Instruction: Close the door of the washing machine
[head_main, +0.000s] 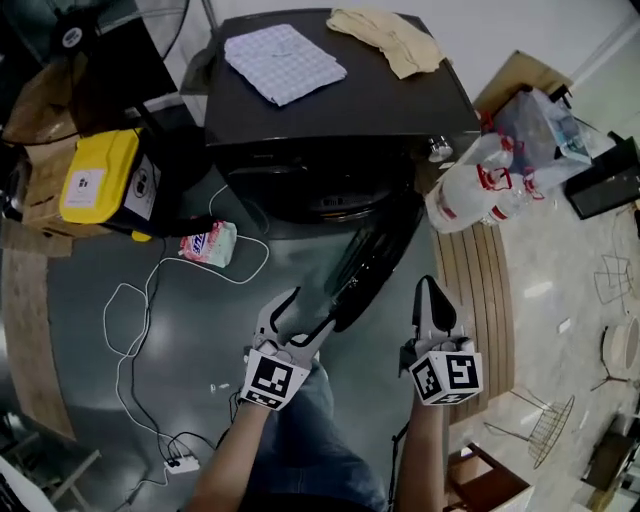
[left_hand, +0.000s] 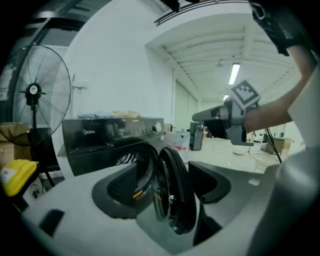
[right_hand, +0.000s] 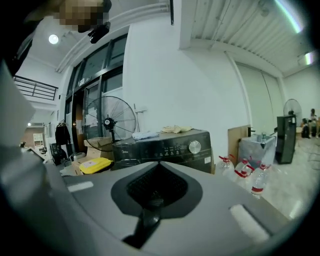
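Left gripper (head_main: 303, 318) is holding its jaws apart around the rim of the door (head_main: 372, 258), not visibly pinching it, while the right gripper (head_main: 432, 298) is hovering just beside it, jaws together and empty. That door is standing wide open, jutting from the front of the washing machine (head_main: 340, 110) toward the person. Pushed through such a loose hold, the rim could be slipping free and the door stopping short of its latch or bouncing back. Plastic bottles (head_main: 470, 190) are crowding the machine's right front corner, where a wide sweep of the right gripper might be knocking them.
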